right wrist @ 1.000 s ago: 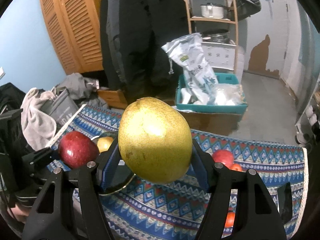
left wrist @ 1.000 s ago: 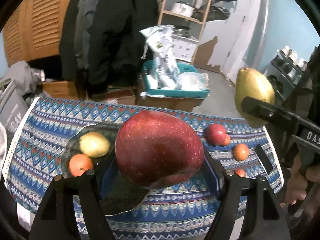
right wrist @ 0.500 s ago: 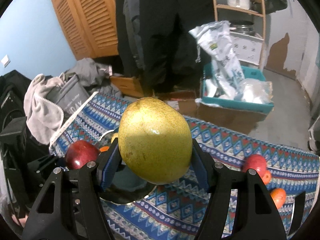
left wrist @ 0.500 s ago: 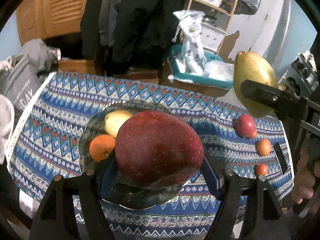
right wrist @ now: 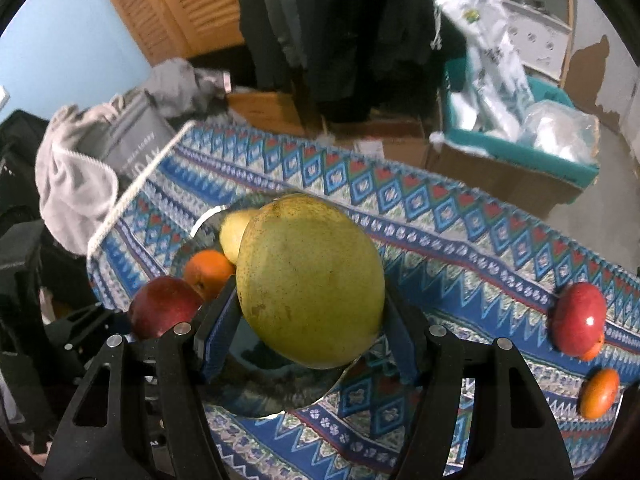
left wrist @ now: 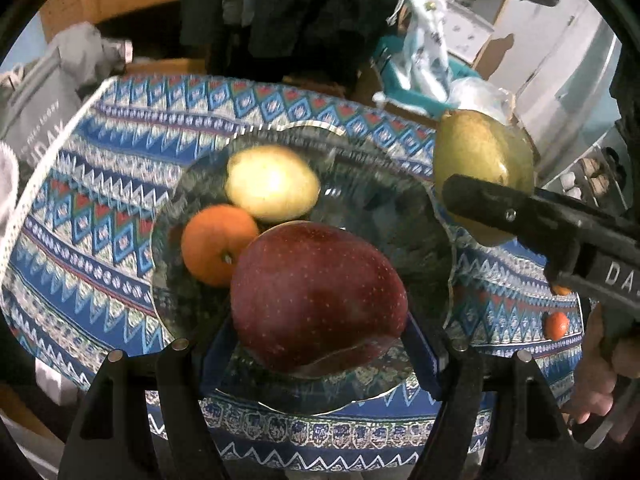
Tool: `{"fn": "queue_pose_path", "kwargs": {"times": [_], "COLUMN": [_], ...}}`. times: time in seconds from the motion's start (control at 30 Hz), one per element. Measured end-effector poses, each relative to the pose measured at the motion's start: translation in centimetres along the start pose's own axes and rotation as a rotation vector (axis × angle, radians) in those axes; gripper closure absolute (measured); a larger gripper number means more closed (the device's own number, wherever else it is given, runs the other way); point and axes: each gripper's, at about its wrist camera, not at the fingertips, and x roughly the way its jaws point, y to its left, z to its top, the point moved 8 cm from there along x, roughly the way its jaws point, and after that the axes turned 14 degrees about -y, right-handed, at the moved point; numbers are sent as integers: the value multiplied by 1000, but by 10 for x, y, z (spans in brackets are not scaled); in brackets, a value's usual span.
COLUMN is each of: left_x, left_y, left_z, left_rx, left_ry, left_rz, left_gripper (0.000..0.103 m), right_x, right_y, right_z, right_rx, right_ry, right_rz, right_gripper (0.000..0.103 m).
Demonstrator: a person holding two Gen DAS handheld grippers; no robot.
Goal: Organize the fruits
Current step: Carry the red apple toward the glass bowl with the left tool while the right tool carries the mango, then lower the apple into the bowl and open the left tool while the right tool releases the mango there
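My left gripper is shut on a big dark red apple, held just above a dark glass plate on the patterned cloth. A yellow pear and an orange lie on that plate. My right gripper is shut on a large green-yellow pear, hanging over the plate's right rim. In the left wrist view that pear shows at the right, pinched by a black finger. The right wrist view also shows the held red apple, the orange and the yellow pear.
A second red apple and small oranges lie on the blue patterned tablecloth to the right. Grey clothes hang off the table's left end. A teal bin with bags stands beyond the far edge. A hand grips the right tool.
Both grippers have come down toward the plate, which now looks larger and sits under the fruit. The green-yellow pear has moved left over the plate. Neither grip has altered.
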Motion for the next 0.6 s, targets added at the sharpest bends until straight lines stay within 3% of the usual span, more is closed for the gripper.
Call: {"fn": "queue_pose_path", "kwargs": {"times": [0.6], "left_x": [27], "left_y": [15], "left_z": [-29], "left_rx": [-37], "left_ry": [104], "left_rz": [49], "left_gripper": [26], "right_x": [39], "right_y": [1], "right_z": [-37], "right_rx": [-40], "right_ry": [132], "right_rz": [-9], "right_gripper": [36]}}
